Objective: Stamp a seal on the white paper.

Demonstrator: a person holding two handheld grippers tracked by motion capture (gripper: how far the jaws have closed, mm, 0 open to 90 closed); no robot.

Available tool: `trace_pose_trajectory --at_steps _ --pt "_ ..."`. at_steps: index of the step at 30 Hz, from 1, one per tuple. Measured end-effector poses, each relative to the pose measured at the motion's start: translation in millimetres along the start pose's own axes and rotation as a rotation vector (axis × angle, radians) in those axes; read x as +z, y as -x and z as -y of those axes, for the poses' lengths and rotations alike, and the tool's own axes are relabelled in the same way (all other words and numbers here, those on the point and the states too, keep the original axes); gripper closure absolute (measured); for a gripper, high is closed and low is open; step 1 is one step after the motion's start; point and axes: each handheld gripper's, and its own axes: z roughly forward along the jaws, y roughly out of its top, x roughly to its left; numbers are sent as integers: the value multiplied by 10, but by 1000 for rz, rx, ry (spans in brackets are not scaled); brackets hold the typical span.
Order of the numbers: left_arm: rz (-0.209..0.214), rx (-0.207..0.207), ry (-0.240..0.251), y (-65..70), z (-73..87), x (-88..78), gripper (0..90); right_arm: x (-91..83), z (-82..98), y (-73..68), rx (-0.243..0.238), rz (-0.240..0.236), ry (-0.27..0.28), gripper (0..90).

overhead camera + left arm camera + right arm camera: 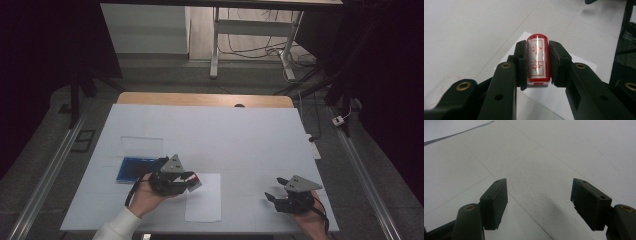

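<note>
So I'm watching the feeds remotely and using the small white paper sheet [203, 198] lying on the white table [240, 135] as my reference point for everything.

My left gripper [192, 183] is pinching a little clear-and-red cylindrical stamp with red characters on its label [538, 60]. In the left gripper view the two black pads are pressed against its sides, and the stamp sits lengthwise between them, its far end pointing away from the camera. The paper sheet's corner shows right behind and under it. From the high view, the stamp [195, 180] hangs right over the paper sheet's upper left edge; I can't tell if it's touching the paper or just above it.

My right gripper [274, 190] is off to the right of the paper sheet, well apart from it, down near the table's front edge. Its jaws are spread wide with nothing between them, just bare white table surface in the right gripper view.

Left of the paper sheet, and a bit farther back, there's a flat blue rectangular tray [136, 169], and touching its far side is a clear plastic rectangular lid [142, 146]. The left gripper sits between that blue tray and the paper.
</note>
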Motion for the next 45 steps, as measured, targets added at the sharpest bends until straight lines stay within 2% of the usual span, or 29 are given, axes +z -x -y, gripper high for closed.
trace_pose_trajectory --at_steps 11,21,45 --pt "20 32 -42 100 -49 192 694 0 -2 -7 3 0 0 292" --pt "19 64 -89 149 -80 327 694 5 -1 -11 4 0 -1 293" --pt "17 74 -152 165 -63 497 694 11 4 -9 3 -1 -5 293"
